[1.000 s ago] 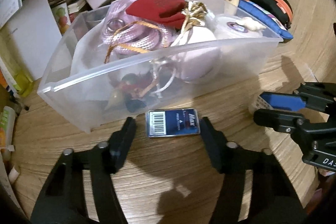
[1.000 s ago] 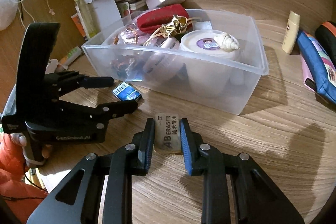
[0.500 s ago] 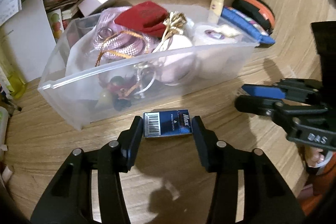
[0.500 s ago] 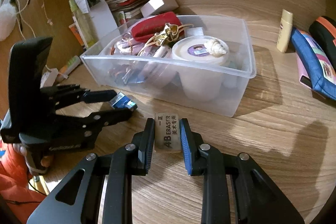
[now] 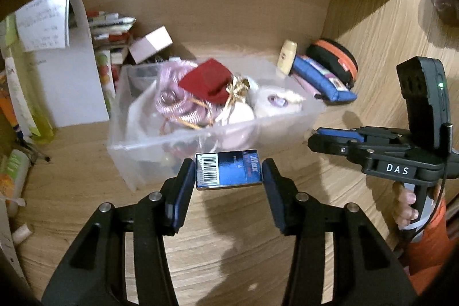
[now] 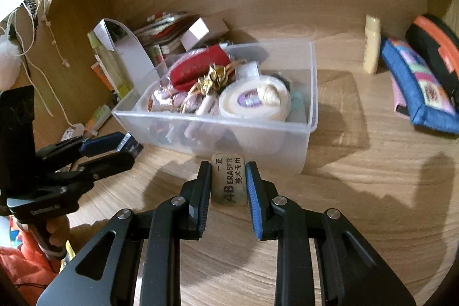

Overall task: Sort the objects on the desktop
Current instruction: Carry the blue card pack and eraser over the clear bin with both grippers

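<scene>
Wooden desk (image 6: pixel 358 177), clear bin (image 6: pixel 311 93) (red pouch (image 6: pixel 198 68), tape roll (image 6: pixel 252 102)).

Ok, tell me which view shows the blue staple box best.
The left wrist view: the blue staple box sits face-on between the left hand-held gripper fingers, barcode and "Max" label readable. The right wrist view shows only one corner beyond that gripper.

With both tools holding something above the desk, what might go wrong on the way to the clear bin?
1. The clear plastic bin is already heaped; a dropped item could roll off the white tape roll.
2. The small blue staple box is pinched only at its ends by the left tool and might slip.
</scene>
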`<state>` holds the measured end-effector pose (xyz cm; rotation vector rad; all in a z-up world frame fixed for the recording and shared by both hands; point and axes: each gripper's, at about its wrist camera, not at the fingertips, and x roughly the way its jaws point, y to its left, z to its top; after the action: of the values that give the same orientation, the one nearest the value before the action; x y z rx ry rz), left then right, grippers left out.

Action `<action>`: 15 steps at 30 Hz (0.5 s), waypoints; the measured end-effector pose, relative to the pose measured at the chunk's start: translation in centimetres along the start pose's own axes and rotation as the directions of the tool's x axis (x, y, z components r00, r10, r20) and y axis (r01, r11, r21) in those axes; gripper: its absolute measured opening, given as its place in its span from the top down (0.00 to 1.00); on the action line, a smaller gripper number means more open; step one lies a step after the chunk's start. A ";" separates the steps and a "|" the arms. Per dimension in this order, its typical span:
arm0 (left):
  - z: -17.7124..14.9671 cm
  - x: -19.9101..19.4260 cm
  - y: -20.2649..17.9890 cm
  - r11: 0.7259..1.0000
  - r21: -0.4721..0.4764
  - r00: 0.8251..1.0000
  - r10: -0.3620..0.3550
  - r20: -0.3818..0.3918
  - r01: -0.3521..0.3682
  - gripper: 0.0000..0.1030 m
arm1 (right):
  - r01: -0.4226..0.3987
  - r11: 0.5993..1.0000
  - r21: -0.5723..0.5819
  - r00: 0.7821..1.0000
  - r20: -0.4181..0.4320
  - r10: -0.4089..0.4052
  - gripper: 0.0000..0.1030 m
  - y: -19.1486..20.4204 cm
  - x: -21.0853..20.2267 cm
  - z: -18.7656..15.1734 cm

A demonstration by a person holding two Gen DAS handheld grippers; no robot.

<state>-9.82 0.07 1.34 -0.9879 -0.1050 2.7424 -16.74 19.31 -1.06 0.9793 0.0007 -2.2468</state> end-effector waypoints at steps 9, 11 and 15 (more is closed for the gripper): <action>1.6 -0.9 1.7 1.000 -0.019 0.998 0.005 0.062 -0.004 0.54 | 0.000 0.999 -0.034 0.999 0.050 0.002 0.79 1.2 -0.7 2.5; 1.9 -1.1 2.0 1.000 -0.022 0.997 0.009 0.076 -0.008 0.54 | 0.000 0.999 -0.044 0.999 0.052 0.003 0.79 1.6 -0.5 2.9; 2.2 -0.9 2.8 1.000 -0.027 0.996 0.016 0.086 -0.013 0.54 | -0.006 0.998 -0.065 0.999 0.047 0.009 0.79 2.4 0.4 3.6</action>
<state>-11.06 -2.81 3.20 -0.8806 -0.1490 2.8040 -17.89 16.35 1.90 0.8901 0.0487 -2.2486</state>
